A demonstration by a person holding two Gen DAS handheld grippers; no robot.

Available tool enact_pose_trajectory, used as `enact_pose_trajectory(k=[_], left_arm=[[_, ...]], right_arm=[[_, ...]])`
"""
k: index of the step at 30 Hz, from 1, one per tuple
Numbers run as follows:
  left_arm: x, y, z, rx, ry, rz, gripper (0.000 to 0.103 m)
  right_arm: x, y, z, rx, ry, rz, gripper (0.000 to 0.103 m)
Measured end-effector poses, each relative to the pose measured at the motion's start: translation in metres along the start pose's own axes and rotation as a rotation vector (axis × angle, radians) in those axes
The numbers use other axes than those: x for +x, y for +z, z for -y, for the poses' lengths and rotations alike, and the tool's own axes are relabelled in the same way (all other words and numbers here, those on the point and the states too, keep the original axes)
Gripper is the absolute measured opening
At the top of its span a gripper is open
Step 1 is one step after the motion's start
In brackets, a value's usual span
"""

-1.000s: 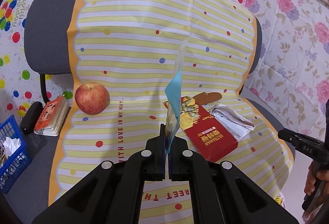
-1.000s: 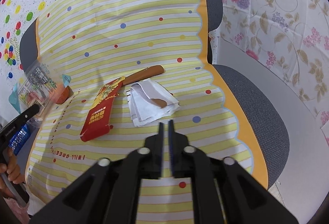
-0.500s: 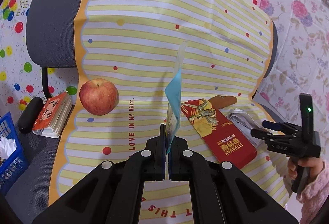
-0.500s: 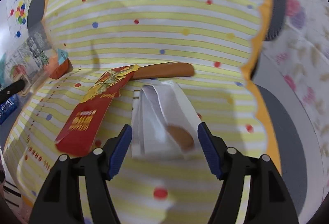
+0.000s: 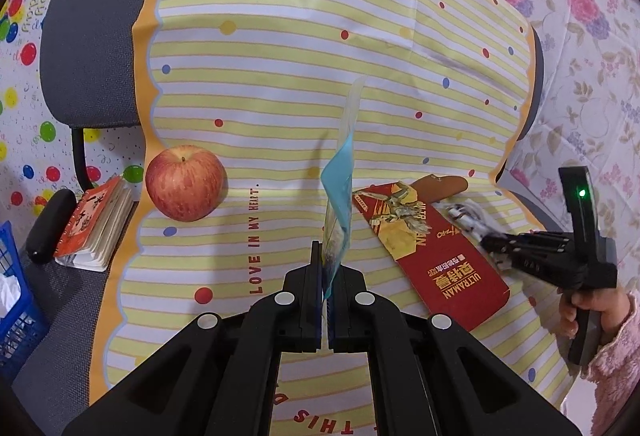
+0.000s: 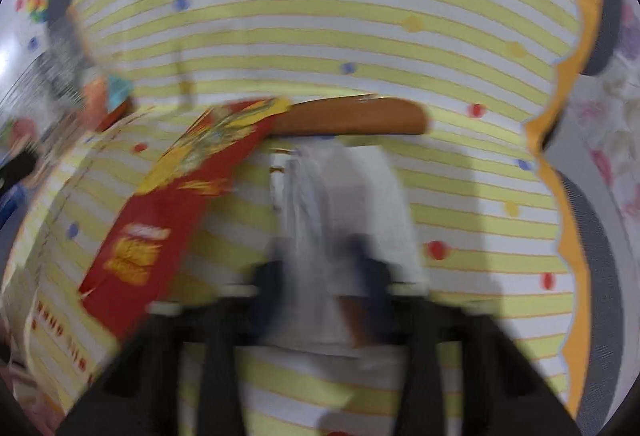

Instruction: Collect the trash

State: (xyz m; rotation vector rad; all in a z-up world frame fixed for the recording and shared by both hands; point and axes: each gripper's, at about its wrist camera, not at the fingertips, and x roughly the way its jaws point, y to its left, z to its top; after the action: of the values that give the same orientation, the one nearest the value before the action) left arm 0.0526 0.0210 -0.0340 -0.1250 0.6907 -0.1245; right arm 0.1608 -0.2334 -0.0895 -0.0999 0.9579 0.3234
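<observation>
My left gripper point(image 5: 325, 268) is shut on a blue-and-clear plastic wrapper point(image 5: 339, 191) that stands up above the striped cloth. A crumpled white wrapper point(image 6: 344, 203) lies beside a red packet point(image 6: 160, 232) and a brown comb-like piece point(image 6: 356, 117). My right gripper point(image 6: 322, 268) is open with its blue-padded fingers either side of the white wrapper; the view is blurred. In the left wrist view the right gripper point(image 5: 490, 246) reaches the white wrapper point(image 5: 464, 215) at the right of the red packet point(image 5: 432, 252).
A red apple point(image 5: 184, 187) sits on the yellow striped cloth point(image 5: 280, 75) over a grey chair. A small red notebook point(image 5: 92, 224) lies on the seat edge at the left, and a blue basket point(image 5: 16, 300) stands further left. Floral cloth point(image 5: 580, 35) hangs at the right.
My right gripper opened and moved forward down onto the white wrapper, now straddling it. My left gripper still holds the blue wrapper and shifted slightly closer to the cloth.
</observation>
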Motion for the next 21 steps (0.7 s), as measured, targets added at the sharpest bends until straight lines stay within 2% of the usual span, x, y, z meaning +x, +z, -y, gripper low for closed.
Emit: enact_pose_trajectory(k=[3,6,10,18,21], left_arm=[[-0.013,0.001,0.004,0.009,-0.012,0.023,0.002],[-0.027,0.002,0.008,0.014,-0.040,0.050,0.002],[-0.043,-0.001,0.020,0.009,-0.101,0.060,0.002],[-0.078,-0.027,0.061,0.074,-0.213,0.072,0.002],[-0.085,-0.039,0.077,0.094,-0.256,0.071,0.002]], right_arm=[[-0.013,-0.001,0.011,0.063,-0.029,0.028,0.004],[-0.046,-0.008,0.013,0.089,-0.052,0.095,0.003],[-0.096,-0.022,0.014,0.161,-0.035,0.162,0.003],[-0.169,-0.070,-0.006,0.190,-0.071,0.250,0.003],[-0.181,-0.090,-0.012,0.198,-0.086,0.264,0.003]])
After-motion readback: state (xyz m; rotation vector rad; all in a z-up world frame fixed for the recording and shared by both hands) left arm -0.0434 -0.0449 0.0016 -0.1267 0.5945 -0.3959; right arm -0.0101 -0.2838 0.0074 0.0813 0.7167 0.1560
